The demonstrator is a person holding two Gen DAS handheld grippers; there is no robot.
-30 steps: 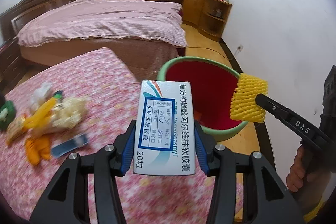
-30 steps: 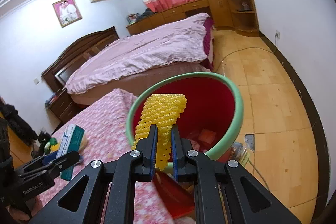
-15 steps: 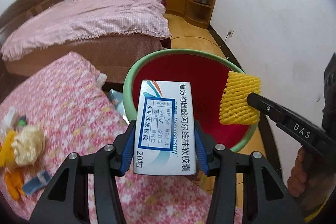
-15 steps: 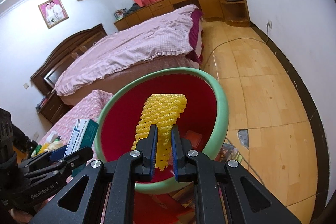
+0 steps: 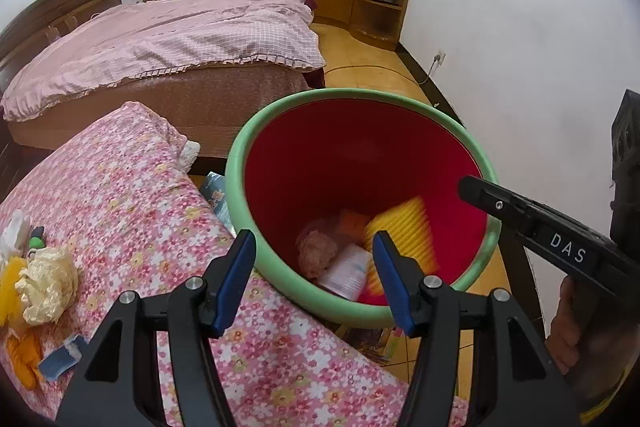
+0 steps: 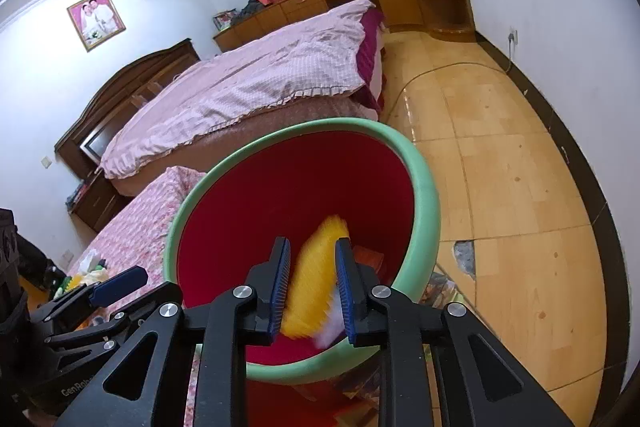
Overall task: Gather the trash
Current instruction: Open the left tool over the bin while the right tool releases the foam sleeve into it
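A bedroom, floral pink cloth (image 5: 132, 211) beside the red bin (image 5: 360, 163). Both grippers, the left gripper (image 5: 314, 277) and right gripper (image 6: 312, 291), have just been opening, jaws apart and empty; yellow foam net (image 5: 404, 231) and medicine box (image 5: 348, 271) tumble inside. Next, I'd guess, the wrappers (image 5: 40, 283) left on the cloth.

A red bin (image 5: 360, 155) with a pale green rim stood beside the flowered bed. Inside it, a yellow foam net (image 5: 404, 227) was seen blurred against the right wall, with a white medicine box (image 5: 348, 273) tilted beside it. A pinkish crumpled wad (image 5: 316, 247) and an orange scrap (image 5: 352, 221) lay at the bottom.
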